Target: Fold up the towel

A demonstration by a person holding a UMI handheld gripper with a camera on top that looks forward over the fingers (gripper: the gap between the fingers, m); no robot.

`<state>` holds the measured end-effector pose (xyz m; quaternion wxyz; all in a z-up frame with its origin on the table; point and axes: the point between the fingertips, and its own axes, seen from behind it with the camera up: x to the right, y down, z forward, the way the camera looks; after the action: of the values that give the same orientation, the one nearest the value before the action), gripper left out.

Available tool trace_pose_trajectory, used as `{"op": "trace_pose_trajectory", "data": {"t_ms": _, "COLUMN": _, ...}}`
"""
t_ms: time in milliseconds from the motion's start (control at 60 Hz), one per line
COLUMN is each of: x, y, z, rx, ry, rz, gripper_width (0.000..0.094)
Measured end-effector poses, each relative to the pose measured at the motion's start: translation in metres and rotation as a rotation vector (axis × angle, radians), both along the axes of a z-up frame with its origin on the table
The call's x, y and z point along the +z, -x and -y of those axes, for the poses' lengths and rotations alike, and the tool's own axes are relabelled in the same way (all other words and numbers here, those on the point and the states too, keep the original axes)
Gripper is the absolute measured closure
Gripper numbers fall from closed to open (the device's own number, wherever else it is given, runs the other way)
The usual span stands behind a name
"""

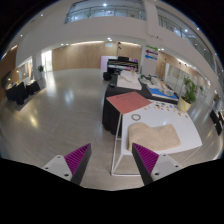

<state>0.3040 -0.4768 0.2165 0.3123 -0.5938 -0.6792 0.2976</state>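
The claw (110, 160) hangs with its fingers apart, nothing between them, above the floor (55, 110). Beyond and right of them, a beige towel (155, 136) lies rumpled near the front edge of the white counter (125, 160), with a pink sheet (129, 101) behind it.

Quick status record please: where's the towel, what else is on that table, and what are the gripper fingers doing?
towel: beige rumpled cloth towel, on white table, beyond the fingers
beside it: flat pink sheet, small dark ring
gripper: open, holding nothing, above the floor short of the table
pads: magenta
setting: large hall, potted plant behind
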Motion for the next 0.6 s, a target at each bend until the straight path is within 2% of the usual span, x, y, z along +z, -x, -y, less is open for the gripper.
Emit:
{"op": "trace_pose_trajectory", "data": {"t_ms": 283, "x": -0.064, "y": 0.059, "z": -0.065, "rx": -0.051, "ry": -0.039, "rz": -0.002, "gripper_width": 0.0079}}
{"op": "trace_pose_trajectory", "data": {"t_ms": 417, "x": -0.108, "y": 0.099, "z": -0.081, "rx": -0.055, "ry": -0.037, "rz": -0.013, "gripper_width": 0.0087}}
{"op": "trace_pose_trajectory", "data": {"t_ms": 600, "x": -0.173, "y": 0.159, "z": -0.108, "rx": -0.099, "ry": -0.029, "rz": -0.011, "gripper_width": 0.0091}}
